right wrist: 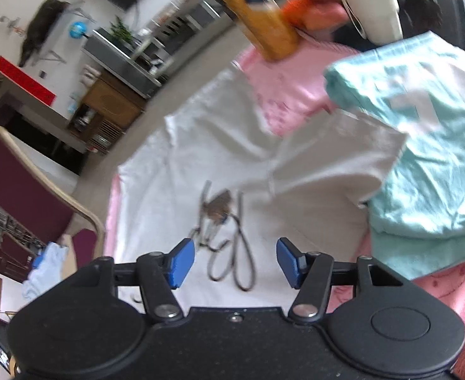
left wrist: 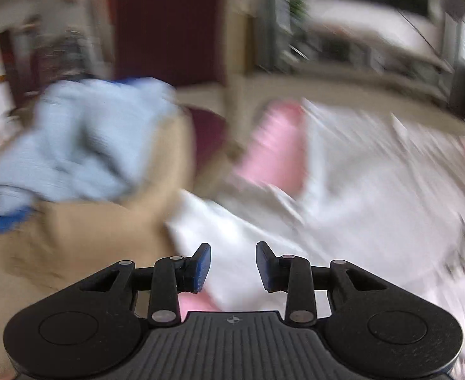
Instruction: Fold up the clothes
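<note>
White shirt (right wrist: 200,164): flat, directly ahead of both grippers.
Left gripper (left wrist: 233,264): jaws narrowly parted, nothing between.
Right gripper (right wrist: 235,261): jaws wider, empty.
Teal garment (right wrist: 428,145): right of it.

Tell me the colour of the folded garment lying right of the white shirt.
Light teal folded garment, clearest in the right wrist view.

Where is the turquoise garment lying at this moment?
In the right wrist view the turquoise garment lies at the right side on the pink cloth, and its left edge touches the sleeve of the white shirt.
</note>
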A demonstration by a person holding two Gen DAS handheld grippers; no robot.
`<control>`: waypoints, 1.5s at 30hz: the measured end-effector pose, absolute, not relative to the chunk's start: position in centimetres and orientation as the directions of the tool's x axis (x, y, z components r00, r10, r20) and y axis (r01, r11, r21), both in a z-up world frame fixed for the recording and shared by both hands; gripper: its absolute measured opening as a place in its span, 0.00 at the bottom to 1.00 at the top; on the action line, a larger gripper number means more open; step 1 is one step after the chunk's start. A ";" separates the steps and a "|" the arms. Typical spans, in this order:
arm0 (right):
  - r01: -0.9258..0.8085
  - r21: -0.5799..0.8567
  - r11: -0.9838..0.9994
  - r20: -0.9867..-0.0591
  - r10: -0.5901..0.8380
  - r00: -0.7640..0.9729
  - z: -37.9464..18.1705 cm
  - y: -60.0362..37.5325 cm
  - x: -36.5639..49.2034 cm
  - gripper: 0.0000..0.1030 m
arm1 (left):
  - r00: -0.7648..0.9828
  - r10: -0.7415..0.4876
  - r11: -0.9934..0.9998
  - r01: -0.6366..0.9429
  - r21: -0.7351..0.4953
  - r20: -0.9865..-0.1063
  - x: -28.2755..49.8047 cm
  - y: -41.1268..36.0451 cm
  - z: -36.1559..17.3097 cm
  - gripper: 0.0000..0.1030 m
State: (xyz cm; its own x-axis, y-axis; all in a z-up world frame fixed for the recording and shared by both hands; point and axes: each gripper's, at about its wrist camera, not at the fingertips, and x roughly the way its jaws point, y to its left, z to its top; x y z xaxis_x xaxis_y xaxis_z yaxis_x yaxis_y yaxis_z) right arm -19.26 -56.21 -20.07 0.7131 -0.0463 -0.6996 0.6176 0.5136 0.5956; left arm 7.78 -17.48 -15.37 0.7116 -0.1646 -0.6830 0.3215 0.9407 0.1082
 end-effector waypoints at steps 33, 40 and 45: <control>0.477 0.407 0.779 -0.625 -0.144 0.768 -12.4 -55.1 -13.8 0.34 | 0.652 -0.340 0.845 0.528 0.084 -0.678 9.6 -21.7 -10.5 0.38; 0.570 0.475 0.670 -0.635 -0.187 0.749 -15.1 -61.9 -7.8 0.35 | 0.604 -0.260 0.900 0.434 0.037 -0.754 20.4 -25.2 -13.6 0.42; 0.644 0.470 0.604 -0.668 -0.233 0.707 -19.0 -67.5 -3.6 0.21 | 0.594 -0.203 0.919 0.389 0.058 -0.779 27.0 -28.3 -16.7 0.43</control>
